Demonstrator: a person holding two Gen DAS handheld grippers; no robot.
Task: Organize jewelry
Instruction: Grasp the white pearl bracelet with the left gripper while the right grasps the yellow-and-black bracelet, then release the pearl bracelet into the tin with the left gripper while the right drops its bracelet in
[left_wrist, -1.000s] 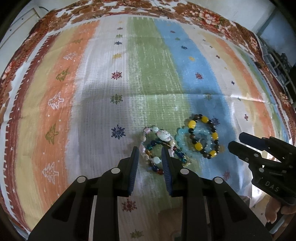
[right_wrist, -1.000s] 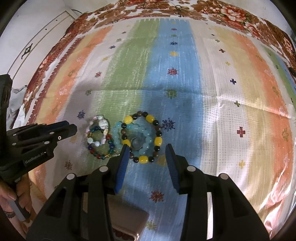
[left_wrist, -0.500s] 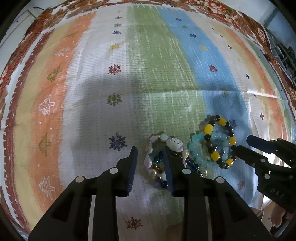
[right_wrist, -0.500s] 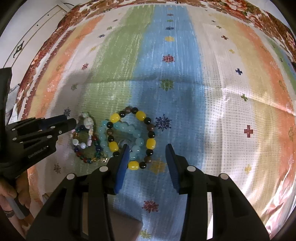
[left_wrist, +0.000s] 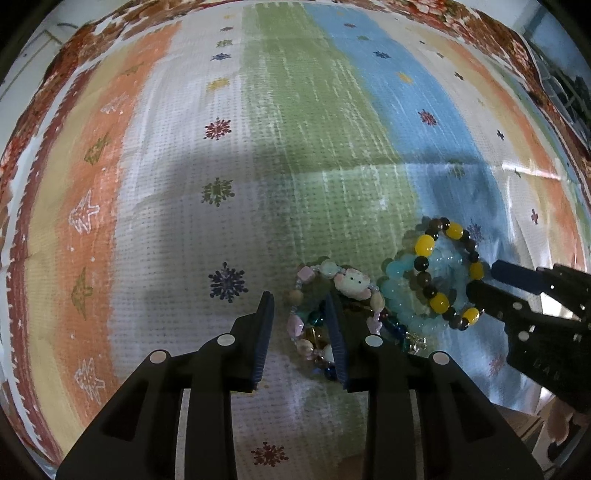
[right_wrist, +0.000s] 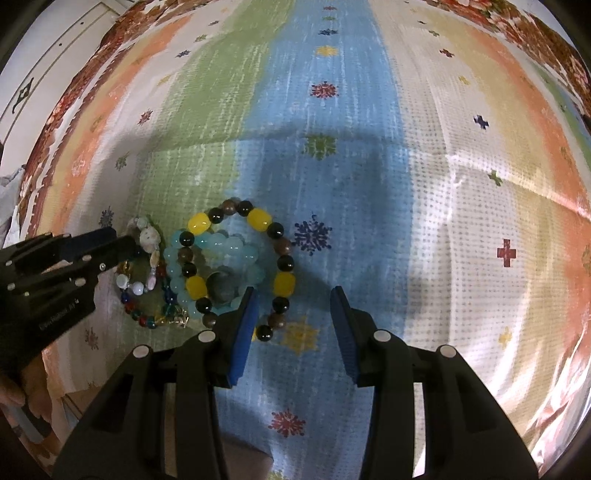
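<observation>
Several bead bracelets lie in two piles on the striped cloth. A pink and white charm bracelet (left_wrist: 325, 291) lies over a dark blue glass-bead one (left_wrist: 397, 328). My left gripper (left_wrist: 299, 306) is open and low, with its left side of the pile between the fingers. A yellow and black bead bracelet (right_wrist: 255, 258) lies over a pale turquoise one (right_wrist: 218, 251). My right gripper (right_wrist: 291, 306) is open, and the yellow bracelet's right side lies between its fingers. In the left wrist view the right gripper (left_wrist: 487, 280) touches the yellow bracelet (left_wrist: 443, 273). In the right wrist view the left gripper (right_wrist: 118, 243) covers the charm bracelet (right_wrist: 147, 258).
The striped tablecloth (left_wrist: 280, 129) with snowflake prints covers the table, with a red floral border at the far edge. A white door or cabinet (right_wrist: 44, 66) stands beyond the table at the left. A cluttered rack (left_wrist: 569, 96) shows at the far right.
Both grippers have moved forward and down onto the piles. The bracelets now lie between the fingers of each gripper. The bracelets have not shifted.
</observation>
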